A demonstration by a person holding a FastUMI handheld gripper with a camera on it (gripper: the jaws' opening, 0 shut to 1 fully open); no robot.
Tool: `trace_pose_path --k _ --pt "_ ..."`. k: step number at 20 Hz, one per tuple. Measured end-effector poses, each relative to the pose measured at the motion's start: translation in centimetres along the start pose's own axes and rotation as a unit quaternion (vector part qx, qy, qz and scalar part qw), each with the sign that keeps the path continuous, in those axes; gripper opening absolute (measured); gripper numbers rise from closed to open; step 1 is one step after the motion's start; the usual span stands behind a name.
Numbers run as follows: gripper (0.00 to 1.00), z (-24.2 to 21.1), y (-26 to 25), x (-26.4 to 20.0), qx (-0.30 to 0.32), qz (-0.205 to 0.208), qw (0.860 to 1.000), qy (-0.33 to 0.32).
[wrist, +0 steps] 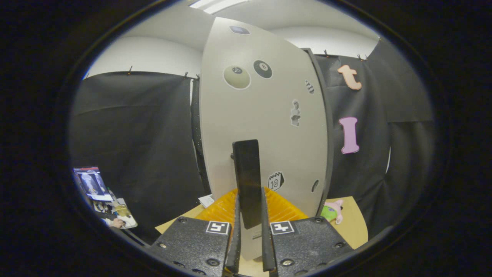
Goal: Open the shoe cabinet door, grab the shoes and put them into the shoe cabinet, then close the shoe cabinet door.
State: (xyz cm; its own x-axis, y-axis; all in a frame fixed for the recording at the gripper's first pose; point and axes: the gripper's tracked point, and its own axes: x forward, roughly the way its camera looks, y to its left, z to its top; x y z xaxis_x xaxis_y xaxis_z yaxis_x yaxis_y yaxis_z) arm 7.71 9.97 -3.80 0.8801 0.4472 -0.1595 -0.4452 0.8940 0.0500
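Note:
The shoe cabinet door (265, 115) is a pale panel with several stickers, standing straight ahead and swung partly outward, its dark edge showing on the right. A flat black handle (246, 173) sticks out from the door's lower part. My gripper (250, 227) is shut on this handle, one finger pressing each side of its lower end. The cabinet's inside and any shoes are hidden behind the door.
An orange ridged tray (223, 209) lies on the wooden table (351, 227) just beyond my fingers. A green and pink plush toy (332, 211) rests to the right of the door's base. A monitor and a person's hand (115, 222) sit low on the left.

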Motion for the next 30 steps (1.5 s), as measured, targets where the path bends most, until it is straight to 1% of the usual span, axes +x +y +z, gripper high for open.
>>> trace_pose_path --k 3,7,9,11,15,17,19,20,22,23,25,26,28,30 --pt "0.25 0.1 -1.1 -0.6 -0.009 -0.027 1.0 -0.007" --pt "0.18 0.2 -1.8 -0.8 -0.004 -0.034 0.999 -0.006" --pt "0.14 0.3 -2.4 -1.0 0.0 -0.048 0.999 -0.008" --pt "0.11 0.4 -3.2 -1.0 0.001 -0.067 0.998 -0.013" --pt "0.07 0.9 -6.2 -0.9 -0.008 -0.129 0.991 -0.027" --pt "0.05 1.0 -7.3 -0.9 -0.001 -0.156 0.987 -0.029" --pt "0.05 0.9 -7.7 -1.1 0.011 -0.172 0.985 -0.03" --pt "0.05 1.0 -7.5 -1.2 0.019 -0.168 0.985 -0.031" --pt "0.05 1.0 -5.8 -0.9 0.038 -0.138 0.989 -0.031" --pt "0.05 1.1 -5.2 -1.1 0.041 -0.133 0.99 -0.031" --pt "0.05 1.1 -6.1 -1.9 0.052 -0.158 0.986 -0.035" --pt "0.05 1.3 -5.6 -1.6 0.058 -0.152 0.986 -0.043" --pt "0.04 1.7 -4.0 -1.3 0.063 -0.123 0.989 -0.055" --pt "0.05 1.8 -3.3 -2.1 0.044 -0.102 0.992 -0.066"
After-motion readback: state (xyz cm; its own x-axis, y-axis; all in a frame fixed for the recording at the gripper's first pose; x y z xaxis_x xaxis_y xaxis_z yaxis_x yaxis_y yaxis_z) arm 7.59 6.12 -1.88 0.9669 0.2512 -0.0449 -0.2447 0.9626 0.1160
